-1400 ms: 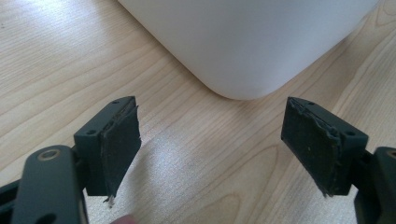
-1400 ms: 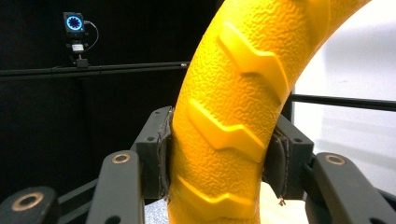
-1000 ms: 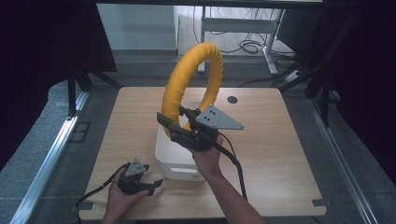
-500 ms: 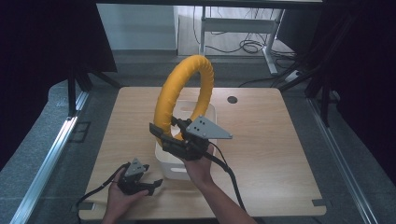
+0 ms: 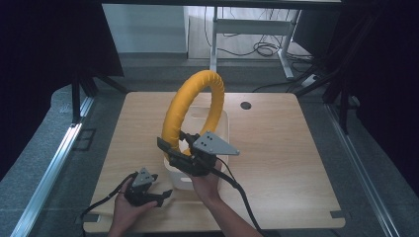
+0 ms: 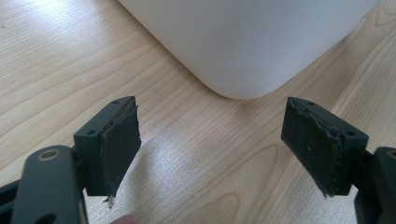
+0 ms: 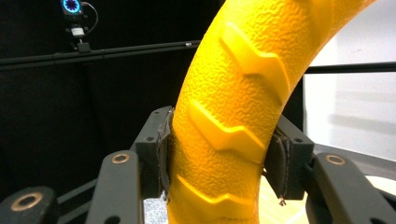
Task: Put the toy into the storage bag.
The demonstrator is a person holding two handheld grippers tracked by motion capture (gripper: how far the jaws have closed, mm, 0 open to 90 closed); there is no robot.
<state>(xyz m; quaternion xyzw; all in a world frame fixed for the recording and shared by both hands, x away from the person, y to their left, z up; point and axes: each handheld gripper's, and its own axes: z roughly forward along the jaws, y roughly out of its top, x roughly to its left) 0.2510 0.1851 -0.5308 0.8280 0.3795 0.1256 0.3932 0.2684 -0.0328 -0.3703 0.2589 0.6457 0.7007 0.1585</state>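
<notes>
Nearest, the left gripper (image 5: pixel 157 193) is resting low over the table (image 5: pixel 276 148), jaws wide apart. The right gripper (image 5: pixel 170 153) is clamping the yellow ring's (image 5: pixel 190 106) lower edge, holding it upright above the white bin (image 5: pixel 223 129), whose contents are hidden.

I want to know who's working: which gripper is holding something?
The right gripper: its jaws are shut on the yellow ring. The left gripper is open, holding nothing.
</notes>
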